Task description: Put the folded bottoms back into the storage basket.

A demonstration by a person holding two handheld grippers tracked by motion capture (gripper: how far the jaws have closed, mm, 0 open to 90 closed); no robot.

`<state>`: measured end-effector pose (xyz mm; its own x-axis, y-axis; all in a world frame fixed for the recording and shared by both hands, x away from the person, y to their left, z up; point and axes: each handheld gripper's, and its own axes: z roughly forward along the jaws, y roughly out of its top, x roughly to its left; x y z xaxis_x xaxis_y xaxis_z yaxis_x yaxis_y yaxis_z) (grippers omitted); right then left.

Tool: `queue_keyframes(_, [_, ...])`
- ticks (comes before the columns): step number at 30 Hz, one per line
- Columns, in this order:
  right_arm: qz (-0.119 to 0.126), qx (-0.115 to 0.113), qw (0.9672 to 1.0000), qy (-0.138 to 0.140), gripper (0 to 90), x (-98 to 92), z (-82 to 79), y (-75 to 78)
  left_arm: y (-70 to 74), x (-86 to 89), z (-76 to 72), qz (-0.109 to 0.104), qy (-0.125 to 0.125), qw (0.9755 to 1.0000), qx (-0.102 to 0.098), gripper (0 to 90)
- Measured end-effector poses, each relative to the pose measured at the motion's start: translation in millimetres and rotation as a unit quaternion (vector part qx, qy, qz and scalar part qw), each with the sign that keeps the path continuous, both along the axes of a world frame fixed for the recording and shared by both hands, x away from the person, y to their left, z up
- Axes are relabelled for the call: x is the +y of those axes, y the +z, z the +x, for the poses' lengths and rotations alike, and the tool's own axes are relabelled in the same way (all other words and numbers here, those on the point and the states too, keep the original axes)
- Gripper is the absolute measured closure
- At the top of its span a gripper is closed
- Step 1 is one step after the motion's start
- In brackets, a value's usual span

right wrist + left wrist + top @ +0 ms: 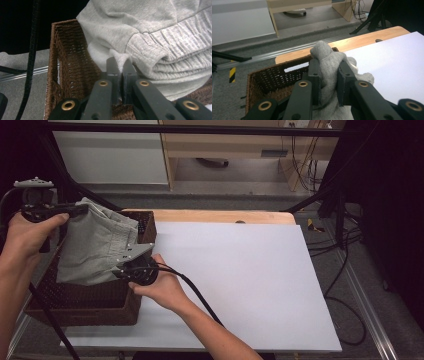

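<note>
A grey garment (97,247), soft, light and limp, is lifted from the wicker basket (85,312) at the table's left edge. A bunched fold is clamped in the left gripper (329,82); the hem is pinched by the right gripper (120,68). Judged best held at its thick ribbed waistband.

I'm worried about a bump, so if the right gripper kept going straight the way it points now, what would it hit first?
Probably more of the grey garment pinched by the right gripper; behind that stands the wicker basket's wall, though depth is unclear.
</note>
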<state>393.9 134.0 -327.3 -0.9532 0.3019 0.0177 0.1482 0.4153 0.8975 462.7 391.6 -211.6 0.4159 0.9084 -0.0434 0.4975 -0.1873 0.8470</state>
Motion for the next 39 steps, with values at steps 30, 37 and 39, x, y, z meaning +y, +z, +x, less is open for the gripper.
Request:
queue_keyframes(30, [-0.023, -0.001, 0.9997, 0.001, 87.5, 8.0, -1.1, -6.4, -28.3, 0.7, 9.0, 0.003, 0.002, 0.9997, 0.023, 76.5])
queue_keyframes(37, [-0.029, 0.001, 0.9996, 0.0, 87.2, 8.6, -2.5, -6.1, -36.4, 0.5, 12.6, 0.001, -0.004, 0.9994, 0.035, 75.4])
queue_keyframes(39, [-0.029, 0.008, 0.9995, -0.002, 81.6, 9.9, -2.7, -6.8, -40.9, 0.5, 15.7, 0.011, 0.008, 0.999, 0.043, 69.6])
